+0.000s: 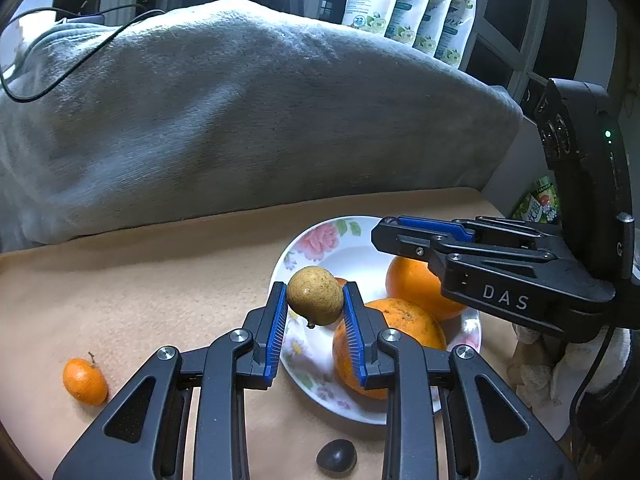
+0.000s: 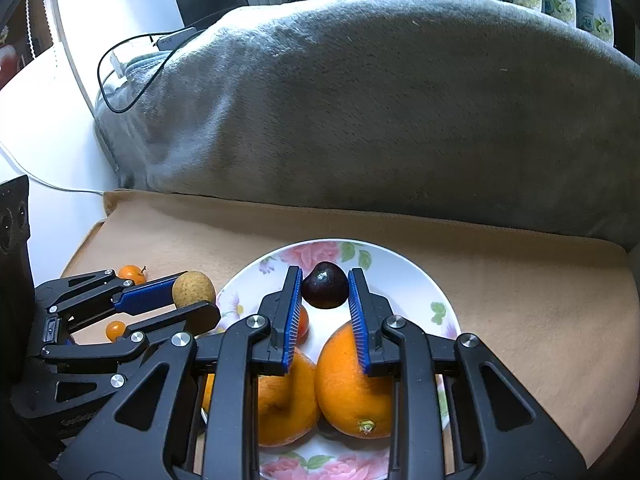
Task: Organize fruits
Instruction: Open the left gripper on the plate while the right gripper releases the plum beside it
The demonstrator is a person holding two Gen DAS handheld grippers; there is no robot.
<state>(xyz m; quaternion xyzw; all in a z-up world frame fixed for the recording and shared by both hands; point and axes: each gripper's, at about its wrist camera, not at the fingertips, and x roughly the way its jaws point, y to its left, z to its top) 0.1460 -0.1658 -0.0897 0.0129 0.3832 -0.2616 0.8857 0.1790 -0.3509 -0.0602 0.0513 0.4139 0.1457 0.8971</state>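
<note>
My left gripper (image 1: 315, 303) is shut on a small brownish-yellow fruit (image 1: 315, 295) and holds it above the left rim of a white floral plate (image 1: 320, 240). Two big oranges (image 1: 416, 288) lie in the plate. My right gripper (image 2: 325, 289) is shut on a dark cherry-like fruit (image 2: 325, 285) above the plate (image 2: 412, 276), over two oranges (image 2: 352, 384). The left gripper (image 2: 192, 300) with the brownish fruit (image 2: 193, 289) shows at the left in the right wrist view. The right gripper's fingers (image 1: 424, 236) show over the plate in the left wrist view.
A small orange (image 1: 85, 381) and a dark fruit (image 1: 336, 455) lie on the beige cloth (image 1: 140, 292). Two small orange fruits (image 2: 133, 273) lie left of the plate. A grey blanket heap (image 1: 240, 112) with a black cable rises behind. Pouches (image 1: 412, 4) stand at the back.
</note>
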